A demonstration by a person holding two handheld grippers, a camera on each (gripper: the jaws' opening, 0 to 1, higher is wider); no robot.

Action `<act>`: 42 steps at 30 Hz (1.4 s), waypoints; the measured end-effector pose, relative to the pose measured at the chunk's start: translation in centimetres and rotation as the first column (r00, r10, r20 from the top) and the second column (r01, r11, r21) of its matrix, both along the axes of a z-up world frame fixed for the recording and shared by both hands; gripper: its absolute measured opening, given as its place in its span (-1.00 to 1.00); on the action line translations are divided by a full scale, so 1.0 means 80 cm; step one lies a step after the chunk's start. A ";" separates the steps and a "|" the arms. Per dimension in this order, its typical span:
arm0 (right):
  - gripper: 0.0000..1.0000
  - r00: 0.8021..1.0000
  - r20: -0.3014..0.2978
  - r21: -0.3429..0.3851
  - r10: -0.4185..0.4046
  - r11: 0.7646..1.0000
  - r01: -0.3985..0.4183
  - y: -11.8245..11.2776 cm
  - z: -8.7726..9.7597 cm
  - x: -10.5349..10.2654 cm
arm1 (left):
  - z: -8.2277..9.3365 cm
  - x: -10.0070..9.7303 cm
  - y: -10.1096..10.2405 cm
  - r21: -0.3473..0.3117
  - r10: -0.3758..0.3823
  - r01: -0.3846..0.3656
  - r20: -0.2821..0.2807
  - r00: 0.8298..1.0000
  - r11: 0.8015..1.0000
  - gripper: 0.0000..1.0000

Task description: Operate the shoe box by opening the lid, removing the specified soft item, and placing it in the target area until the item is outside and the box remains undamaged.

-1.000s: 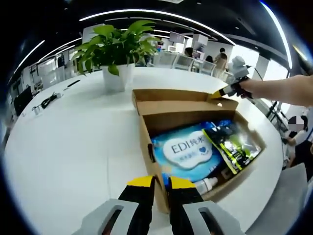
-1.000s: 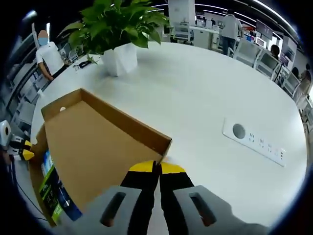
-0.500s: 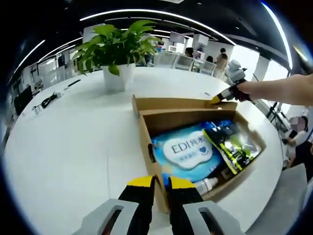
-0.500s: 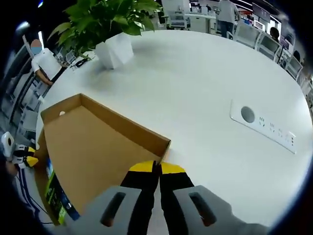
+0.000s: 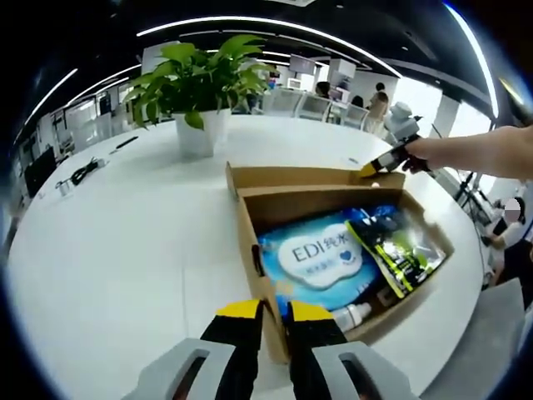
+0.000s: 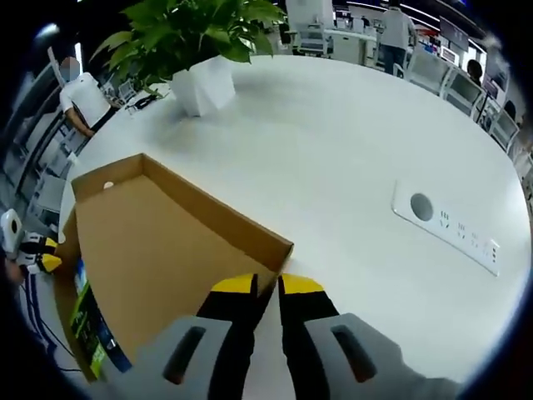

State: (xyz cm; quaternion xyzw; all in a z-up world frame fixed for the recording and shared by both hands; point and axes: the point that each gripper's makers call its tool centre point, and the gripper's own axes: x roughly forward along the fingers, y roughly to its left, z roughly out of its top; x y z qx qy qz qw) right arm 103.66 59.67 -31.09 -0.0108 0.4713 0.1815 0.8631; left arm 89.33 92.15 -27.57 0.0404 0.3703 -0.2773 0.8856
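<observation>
In the left gripper view, the left gripper (image 5: 265, 310) is pinched on the near wall of the shoe box (image 5: 246, 242), a narrow gap being left between its yellow-tipped jaws by the cardboard edge. The box is seen open on the white tabletop (image 5: 117, 242), and inside it a soft blue wipes pack (image 5: 315, 257) lies flat, with a black and green pouch (image 5: 393, 247) just beside it at 3 o'clock and a small white bottle (image 5: 350, 314) near the front wall. The lid (image 5: 308, 177) is folded back at 12 o'clock, its far corner met by the right gripper (image 5: 375, 167).

In the right gripper view, the right gripper (image 6: 266, 286) is slightly spread at the lid's corner (image 6: 279, 248); whether the cardboard is gripped cannot be told. A potted plant (image 6: 200, 58) stands at 12 o'clock, and a socket panel (image 6: 450, 233) is set into the tabletop at 3 o'clock.
</observation>
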 end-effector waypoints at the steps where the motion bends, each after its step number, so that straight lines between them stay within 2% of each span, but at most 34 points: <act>1: -0.66 1.000 0.006 -0.012 -0.001 1.000 0.001 -0.003 0.000 0.002 | -0.001 -0.001 -0.001 0.005 -0.003 0.003 -0.001 1.000 1.000 -0.76; 3: -0.60 1.000 0.014 -0.012 -0.011 1.000 0.011 -0.006 0.005 0.001 | -0.001 0.000 -0.001 0.012 -0.007 0.007 0.007 1.000 1.000 -0.72; 5: -0.52 0.999 0.027 -0.014 -0.022 1.000 0.022 -0.009 0.012 -0.003 | -0.002 0.004 0.004 0.025 0.000 -0.001 0.014 1.000 1.000 -0.59; 7: -0.51 0.999 0.032 -0.011 -0.025 1.000 0.025 -0.011 0.013 -0.003 | 0.000 0.006 0.007 0.025 0.008 -0.008 0.019 1.000 1.000 -0.57; 16: -0.52 0.991 0.123 0.101 -0.055 0.994 0.043 -0.003 0.078 -0.018 | 0.033 0.010 -0.001 -0.008 0.017 -0.017 0.064 0.998 1.000 -0.49; 19: -0.52 0.986 0.158 0.130 -0.045 0.991 0.024 0.004 0.104 -0.041 | 0.037 0.010 -0.007 -0.025 0.015 -0.013 0.065 0.998 1.000 -0.48; 23: -0.54 0.982 0.186 0.146 -0.018 0.989 -0.009 0.011 0.123 -0.069 | 0.046 0.001 -0.028 -0.037 -0.010 0.012 0.067 0.998 0.999 -0.47; 24: -0.55 0.981 0.192 0.145 -0.003 0.989 -0.026 0.016 0.129 -0.084 | 0.049 -0.001 -0.033 -0.040 -0.017 0.020 0.067 0.998 0.999 -0.47; 27: -0.56 0.979 0.203 0.133 0.030 0.989 -0.058 0.018 0.134 -0.104 | 0.048 -0.008 -0.049 -0.051 -0.054 0.056 0.049 0.997 0.997 -0.45; 29: -0.55 0.979 0.200 0.146 0.032 0.987 -0.062 0.017 0.134 -0.112 | 0.050 -0.016 -0.063 -0.062 -0.071 0.073 0.040 0.997 0.995 -0.44; 31: -0.55 0.980 0.197 0.154 0.033 0.986 -0.064 0.020 0.136 -0.131 | 0.049 -0.019 -0.073 -0.076 -0.083 0.085 0.028 0.996 0.993 -0.44; 33: -0.55 0.980 0.198 0.157 0.034 0.985 -0.066 0.020 0.137 -0.132 | 0.049 -0.021 -0.080 -0.103 -0.085 0.086 0.010 0.996 0.991 -0.43; 35: -0.54 0.980 0.196 0.163 0.036 0.984 -0.069 0.021 0.138 -0.144 | 0.049 -0.019 -0.085 -0.119 -0.083 0.083 0.000 0.997 0.989 -0.43; 42: -0.52 0.978 0.197 0.154 0.063 0.984 -0.094 0.027 0.141 -0.164 | 0.053 -0.014 -0.100 -0.110 -0.106 0.106 0.008 0.994 0.988 -0.42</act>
